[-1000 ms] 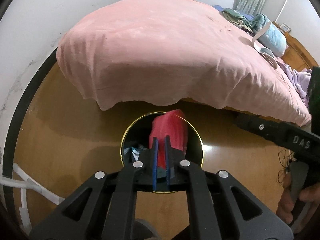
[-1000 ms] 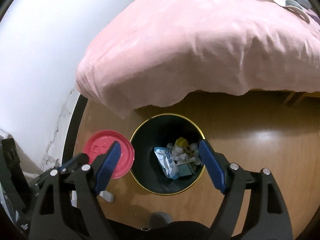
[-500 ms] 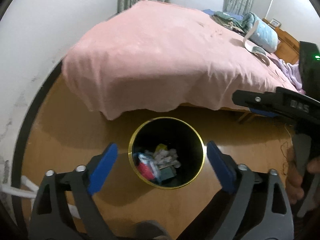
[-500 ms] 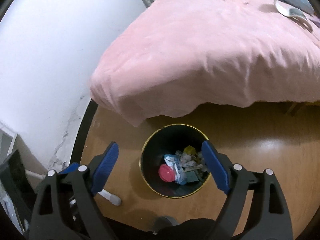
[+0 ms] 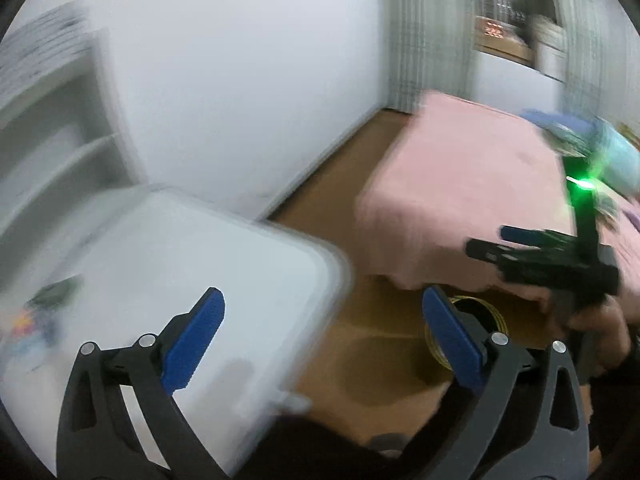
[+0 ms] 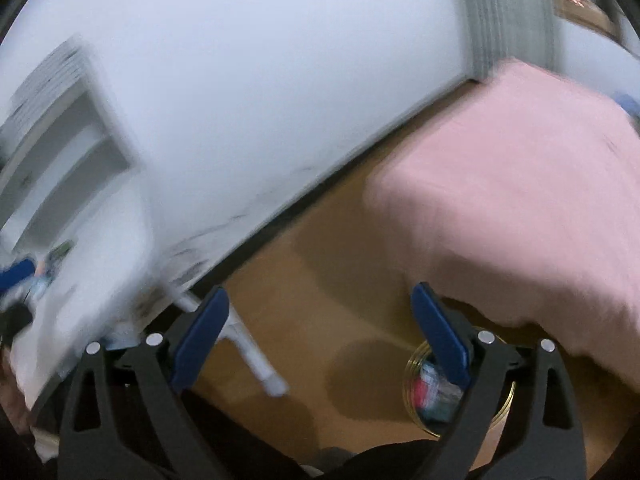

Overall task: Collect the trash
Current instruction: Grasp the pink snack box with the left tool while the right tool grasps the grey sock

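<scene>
Both views badly motion-blurred. Left gripper (image 5: 322,336) has just been opening; jaws wide, nothing between them, over a white table (image 5: 208,264) corner. Right gripper (image 6: 320,332) has also just been opening, empty. Black bin (image 6: 460,390), gold-rimmed, sits on wood floor (image 6: 320,248) beside pink bed (image 6: 520,184); trash (image 6: 430,394) inside, details unreadable.

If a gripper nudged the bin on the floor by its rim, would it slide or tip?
The bin is a round, straight-walled can on glossy wood floor, so it would probably slide rather than tip. It holds only small scraps, so it is likely light. Blur hides its base.
</scene>
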`<state>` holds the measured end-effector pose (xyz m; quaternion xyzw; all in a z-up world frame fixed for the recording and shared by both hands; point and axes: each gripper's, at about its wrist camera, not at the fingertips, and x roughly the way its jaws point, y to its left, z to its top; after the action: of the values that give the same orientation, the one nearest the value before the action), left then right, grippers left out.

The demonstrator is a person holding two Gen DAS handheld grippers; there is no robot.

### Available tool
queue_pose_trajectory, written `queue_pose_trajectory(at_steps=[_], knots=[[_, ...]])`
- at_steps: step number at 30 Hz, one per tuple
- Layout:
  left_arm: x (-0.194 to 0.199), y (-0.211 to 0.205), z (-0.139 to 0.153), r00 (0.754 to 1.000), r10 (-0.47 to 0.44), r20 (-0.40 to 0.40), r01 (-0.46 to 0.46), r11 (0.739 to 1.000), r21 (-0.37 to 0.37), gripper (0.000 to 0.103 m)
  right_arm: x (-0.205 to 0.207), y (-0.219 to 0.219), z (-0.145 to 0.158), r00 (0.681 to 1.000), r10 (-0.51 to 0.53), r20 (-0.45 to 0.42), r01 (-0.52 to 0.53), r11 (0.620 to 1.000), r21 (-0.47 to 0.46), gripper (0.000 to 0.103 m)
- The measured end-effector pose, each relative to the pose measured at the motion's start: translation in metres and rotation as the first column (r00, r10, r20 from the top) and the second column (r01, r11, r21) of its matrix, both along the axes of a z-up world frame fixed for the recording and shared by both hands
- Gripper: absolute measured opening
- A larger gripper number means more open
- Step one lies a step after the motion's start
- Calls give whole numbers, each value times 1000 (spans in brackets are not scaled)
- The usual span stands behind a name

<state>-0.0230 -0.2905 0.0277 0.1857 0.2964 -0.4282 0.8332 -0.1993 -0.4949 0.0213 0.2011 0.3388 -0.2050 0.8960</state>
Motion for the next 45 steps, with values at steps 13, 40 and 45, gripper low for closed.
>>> queue_pose_trajectory(at_steps=[13,40,45], knots=[[116,291,-20,789,608,-93,-606,794,53,96,284,257,33,765,644,13,-638,754,157,88],[281,249,-35,805,590,-61,-573,800,180,96,285,283,54,778,629,-5,-623,772,128,17],[305,212,-53,821,570,-38,-540,795,276,96,255,246,48,820,573,-18,-564,813,145,17]])
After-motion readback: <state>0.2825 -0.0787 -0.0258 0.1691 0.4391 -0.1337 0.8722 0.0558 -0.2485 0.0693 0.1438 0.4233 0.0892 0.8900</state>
